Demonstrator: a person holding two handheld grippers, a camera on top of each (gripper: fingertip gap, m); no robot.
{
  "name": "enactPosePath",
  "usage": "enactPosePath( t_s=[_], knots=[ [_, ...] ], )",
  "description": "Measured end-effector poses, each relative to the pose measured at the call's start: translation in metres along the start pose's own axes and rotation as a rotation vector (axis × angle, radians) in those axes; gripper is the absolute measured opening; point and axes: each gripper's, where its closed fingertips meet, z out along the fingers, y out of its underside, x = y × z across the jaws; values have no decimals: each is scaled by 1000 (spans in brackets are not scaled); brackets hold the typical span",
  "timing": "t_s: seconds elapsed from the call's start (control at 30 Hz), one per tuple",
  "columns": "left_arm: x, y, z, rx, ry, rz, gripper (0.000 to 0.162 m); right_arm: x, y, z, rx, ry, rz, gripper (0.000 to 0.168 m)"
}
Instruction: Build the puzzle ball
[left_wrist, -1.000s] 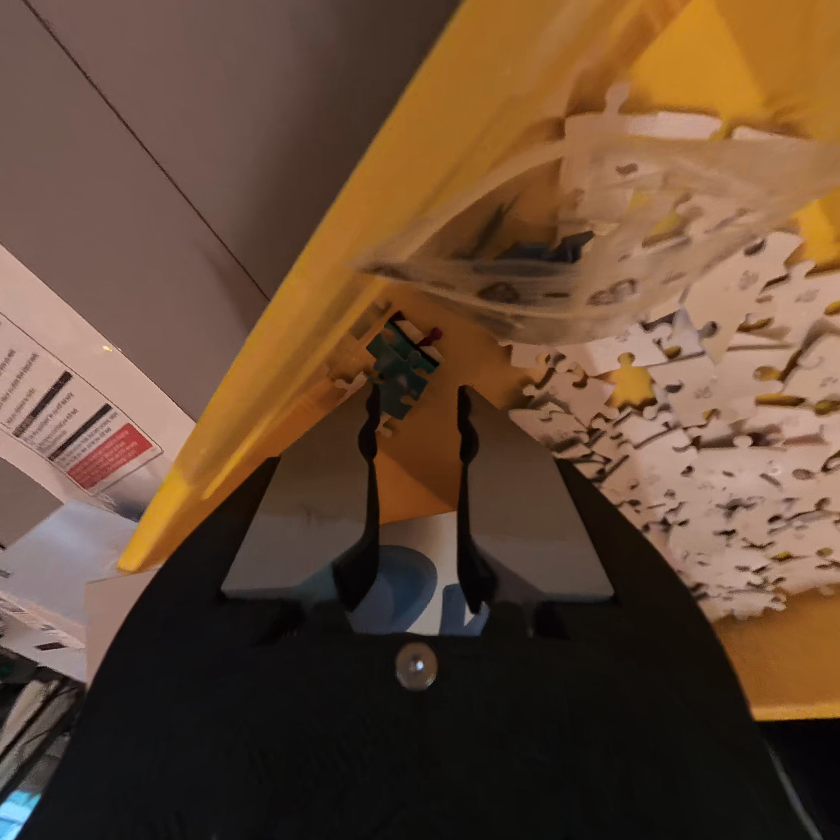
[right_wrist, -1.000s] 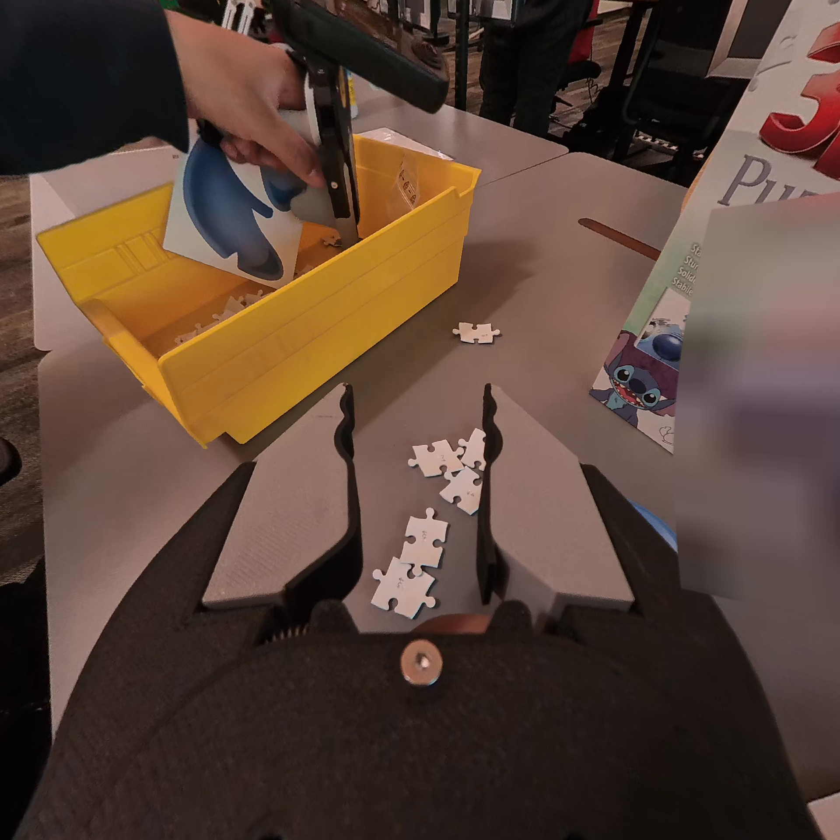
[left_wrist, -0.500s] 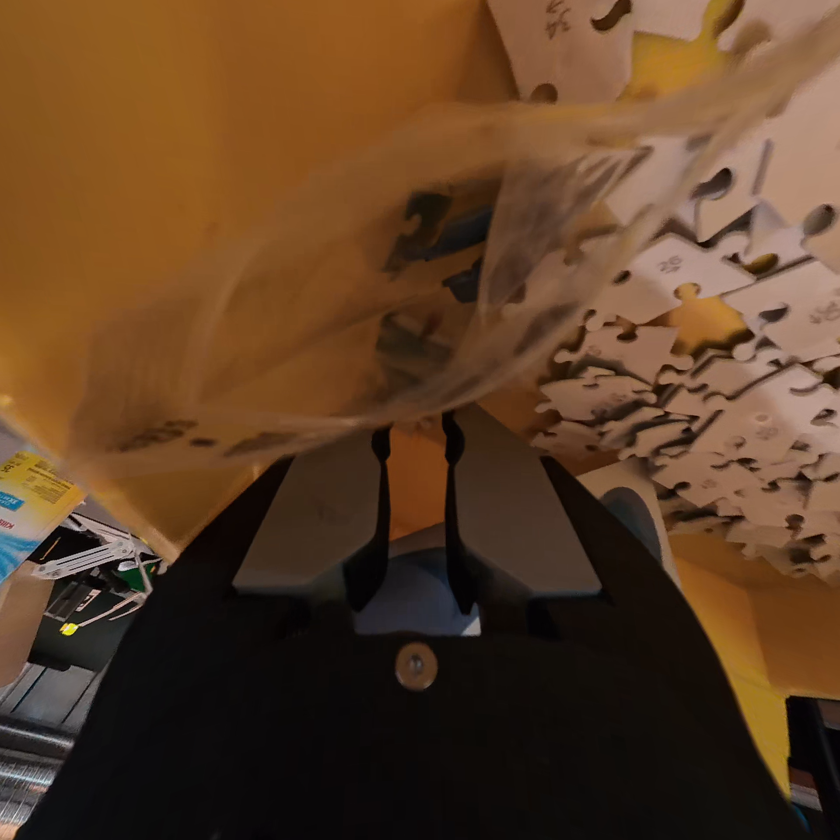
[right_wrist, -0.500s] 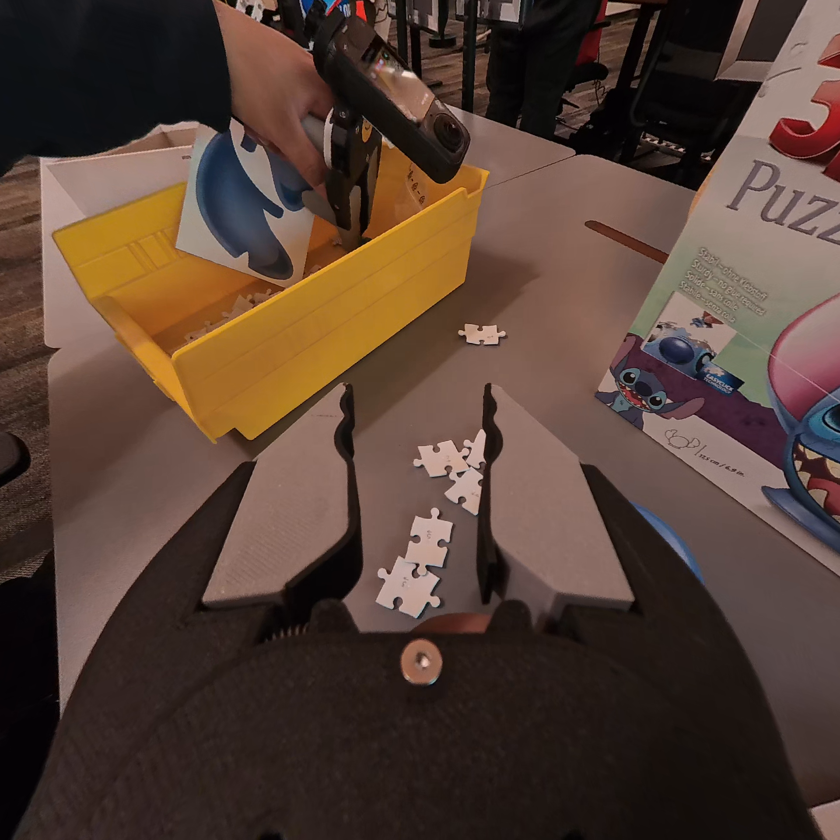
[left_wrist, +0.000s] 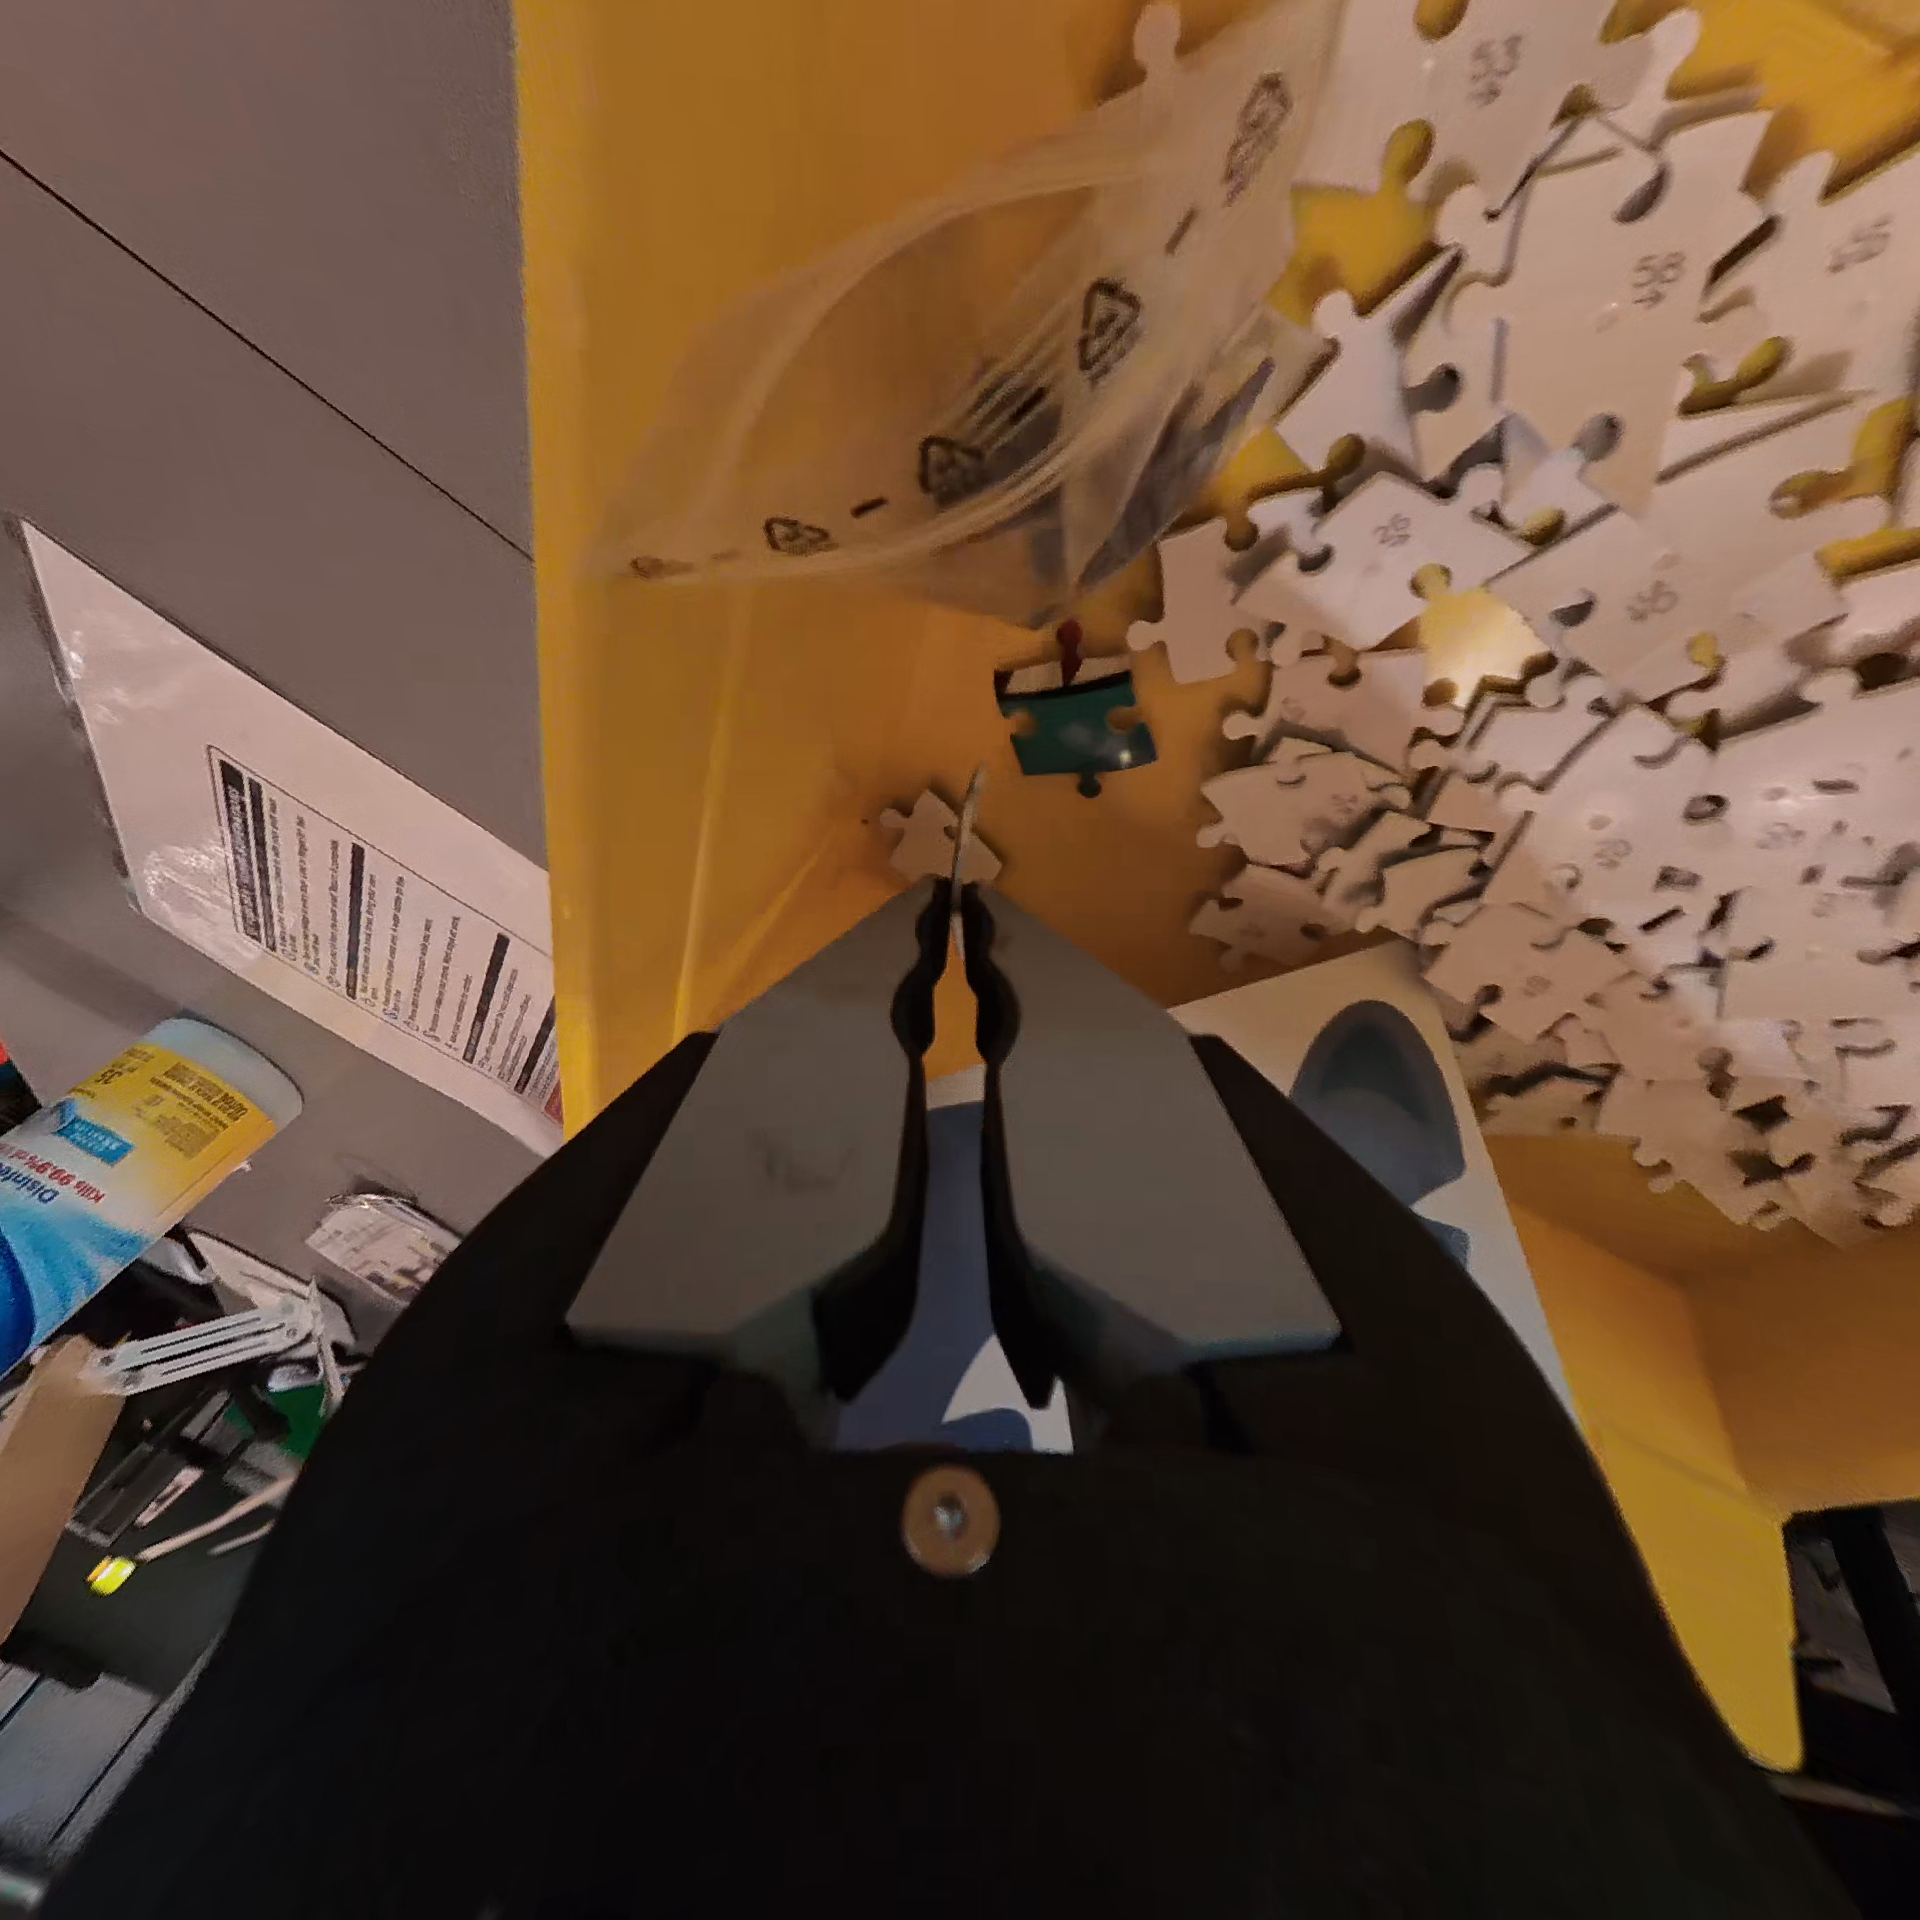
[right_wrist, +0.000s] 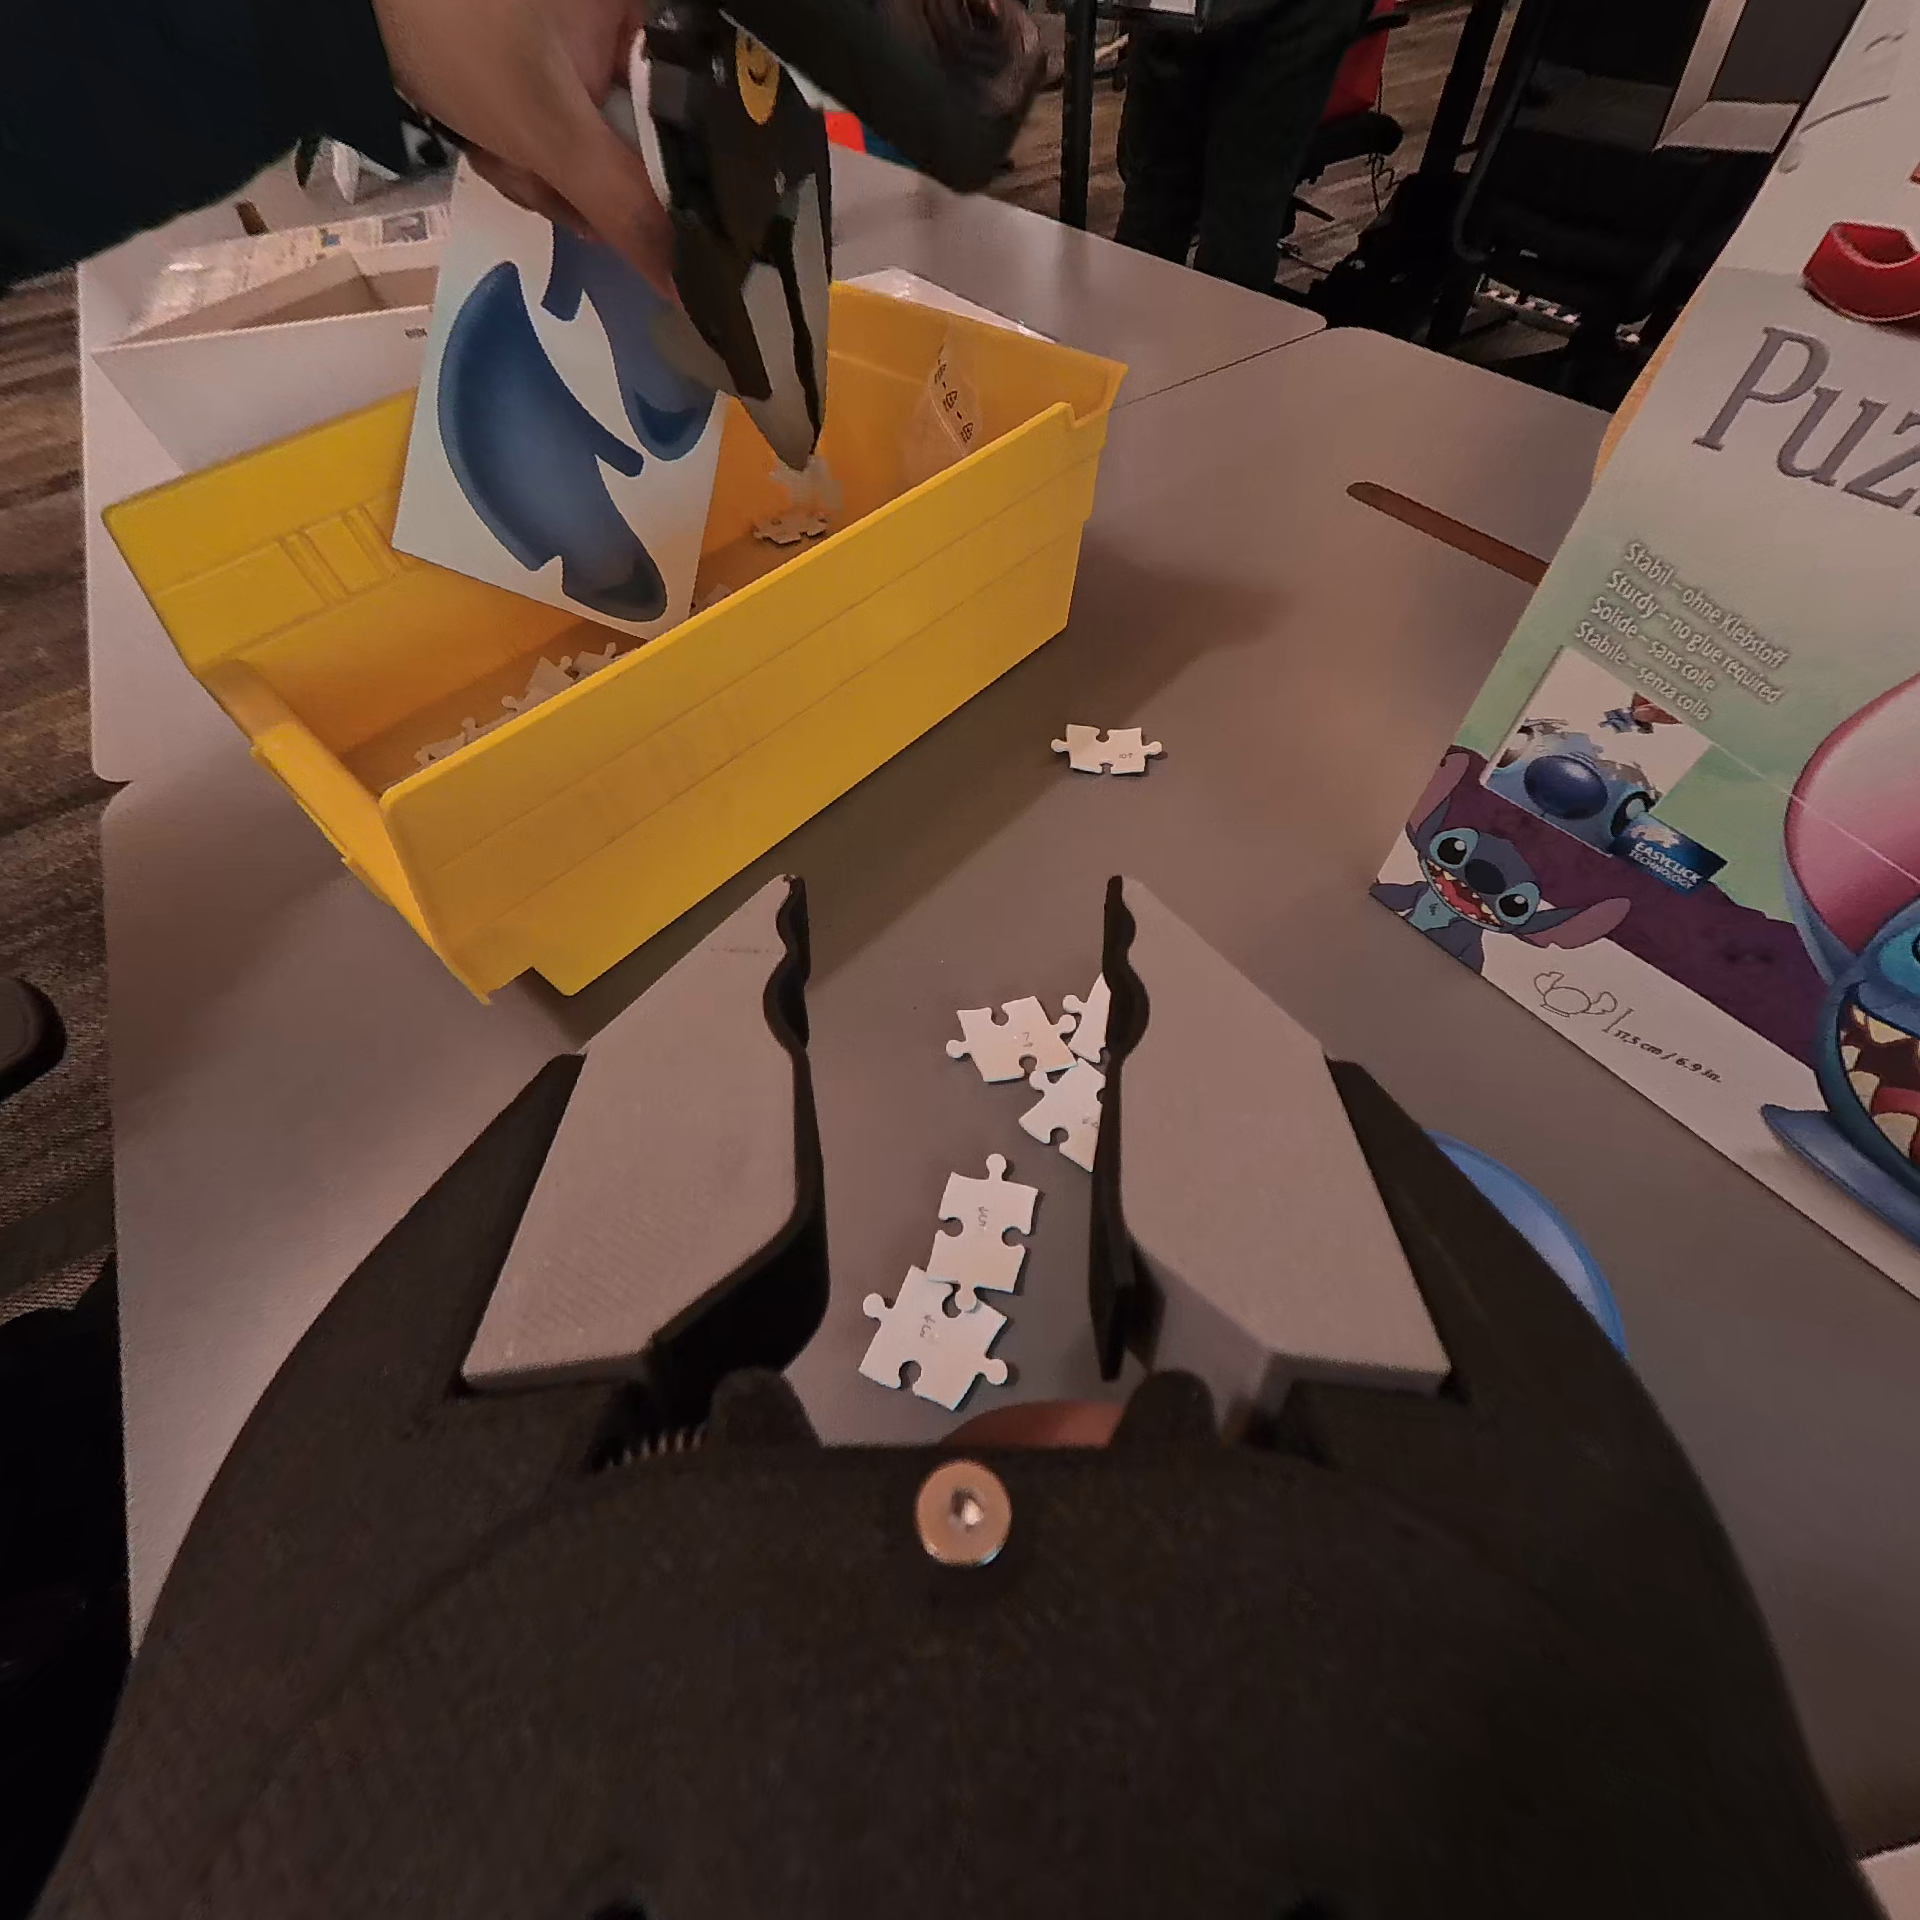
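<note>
My left gripper (left_wrist: 951, 906) is inside the yellow bin (right_wrist: 727, 727) and shut on a white puzzle piece (left_wrist: 964, 847), held edge-on at the fingertips. The right wrist view shows it (right_wrist: 795, 447) near the bin's far end, with the piece (right_wrist: 808, 483) hanging just above the bin floor. Many white pieces (left_wrist: 1558, 727) and one teal piece (left_wrist: 1075, 722) lie in the bin. My right gripper (right_wrist: 954, 894) is open and empty, low over the grey table. Several loose white pieces (right_wrist: 982, 1236) lie on the table between its fingers.
A clear plastic bag (left_wrist: 935, 416) and a white card with blue shapes (right_wrist: 551, 447) are in the bin. A joined pair of pieces (right_wrist: 1107, 748) lies on the table. The puzzle box (right_wrist: 1714, 727) stands at the right, with a blue round object (right_wrist: 1527, 1236) beside my right finger. Spacing between my two grippers at the tips: around 30 centimeters.
My left gripper has closed on a white piece in the bin and swung around with it. My right gripper has stayed open in the same place.
</note>
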Motion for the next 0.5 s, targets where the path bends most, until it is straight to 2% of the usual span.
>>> enactPosePath(
  t_s=[0.17,0.27,0.4,0.5],
  knots=[
    [18,-18,-18,193,113,-104,0,-1,5,4,-19,-8,3,55],
    [43,-22,-28,275,321,-135,0,-1,9,7,-36,-11,6,55],
    [81,-20,-47,338,689,-112,0,2,13,9,-49,-11,15,55],
    [90,-16,-44,324,773,-96,0,3,13,10,-50,-11,21,55]
  ],
)
